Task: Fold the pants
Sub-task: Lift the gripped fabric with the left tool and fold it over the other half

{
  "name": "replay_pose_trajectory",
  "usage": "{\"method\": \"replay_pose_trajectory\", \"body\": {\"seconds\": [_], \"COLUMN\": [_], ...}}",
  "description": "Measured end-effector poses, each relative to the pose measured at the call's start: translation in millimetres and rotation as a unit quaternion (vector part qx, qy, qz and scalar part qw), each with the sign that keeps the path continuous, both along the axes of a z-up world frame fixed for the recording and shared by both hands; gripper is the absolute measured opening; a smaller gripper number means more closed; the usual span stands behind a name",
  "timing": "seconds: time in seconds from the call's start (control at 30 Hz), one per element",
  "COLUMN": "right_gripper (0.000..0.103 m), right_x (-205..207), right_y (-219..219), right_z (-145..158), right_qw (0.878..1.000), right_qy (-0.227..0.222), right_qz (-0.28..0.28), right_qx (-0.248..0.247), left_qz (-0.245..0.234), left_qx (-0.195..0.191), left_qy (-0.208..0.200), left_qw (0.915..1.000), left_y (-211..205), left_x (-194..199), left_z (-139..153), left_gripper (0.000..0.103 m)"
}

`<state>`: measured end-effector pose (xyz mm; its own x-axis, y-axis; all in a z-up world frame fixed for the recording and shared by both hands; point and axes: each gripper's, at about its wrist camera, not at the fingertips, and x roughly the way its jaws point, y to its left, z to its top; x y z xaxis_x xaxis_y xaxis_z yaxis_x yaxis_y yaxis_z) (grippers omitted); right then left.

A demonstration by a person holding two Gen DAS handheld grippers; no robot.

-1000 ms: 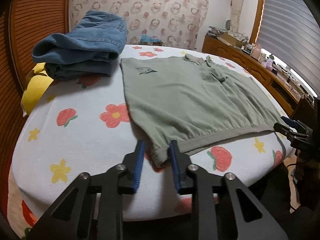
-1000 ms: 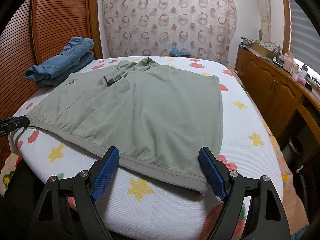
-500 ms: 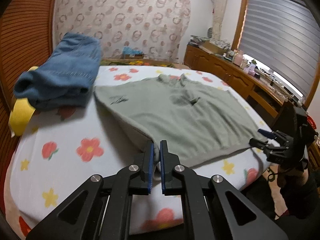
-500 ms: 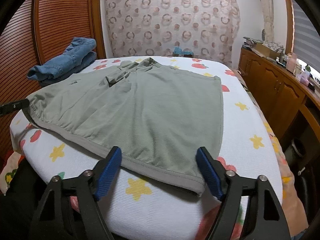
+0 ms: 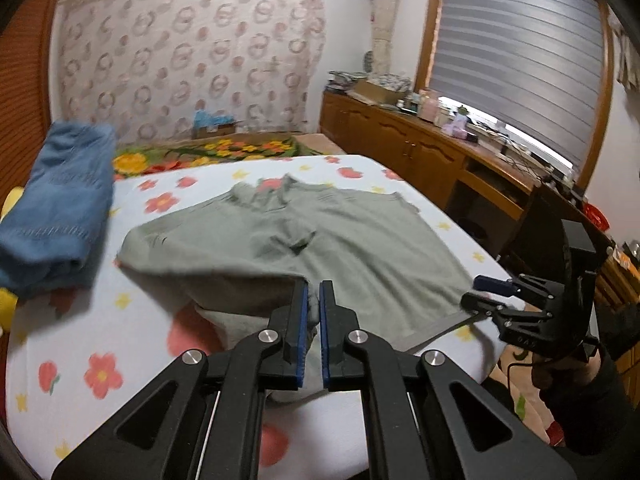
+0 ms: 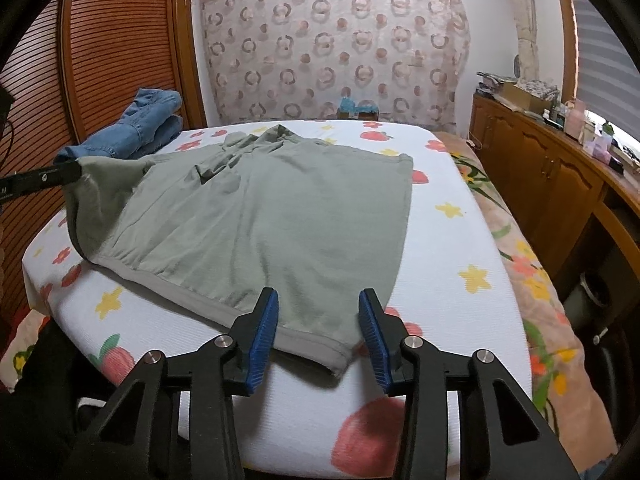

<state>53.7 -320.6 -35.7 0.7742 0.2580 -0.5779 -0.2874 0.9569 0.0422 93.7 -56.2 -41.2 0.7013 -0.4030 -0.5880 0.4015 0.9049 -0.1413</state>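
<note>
- Left wrist view: the left claw is clamped on a near corner of the grey-green pants, raised off the flowered bed.
- The right claw gapes around the opposite corner, not gripping.
- Folding looks barely begun: the garment lies mostly flat, beside folded blue jeans.

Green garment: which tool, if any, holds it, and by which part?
The left tool pinches the green garment at its near hem corner; the right tool is open, holding nothing.
</note>
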Motion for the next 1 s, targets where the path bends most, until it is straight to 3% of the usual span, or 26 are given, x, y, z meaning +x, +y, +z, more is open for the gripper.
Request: {"method": "replay_pose_trajectory", "body": {"seconds": [0.4,0.77,0.87,1.0], "right_gripper": [0.04,0.04,0.04,0.04], "right_x": [-3.9,-3.8,-2.3,1.4], "right_y": [-14.4,-9.1,-7.1,0.3], "right_z": [2.3,2.6,2.0,2.2], "right_qw": [1.0,1.0,1.0,1.0], "right_qy": [-0.005,-0.003,-0.002,0.0], "right_qz": [-0.01,-0.007,-0.004,0.004], "right_qx": [0.012,0.017,0.014,0.009], "left_qz": [-0.071,-0.066,-0.051,-0.032], "left_qx": [-0.003,0.008,0.014,-0.005], "left_qy": [-0.011,-0.001,-0.003,-0.004], "left_qw": [0.9974,0.9978,0.9986,0.9995], "left_y": [-57.1,-63.1,-54.2,-33.7], "left_x": [16.6,15.5,14.9,12.4], "left_z": [22.4,17.6,17.0,18.4], "left_gripper": [0.006,0.007,0.016,0.039]}}
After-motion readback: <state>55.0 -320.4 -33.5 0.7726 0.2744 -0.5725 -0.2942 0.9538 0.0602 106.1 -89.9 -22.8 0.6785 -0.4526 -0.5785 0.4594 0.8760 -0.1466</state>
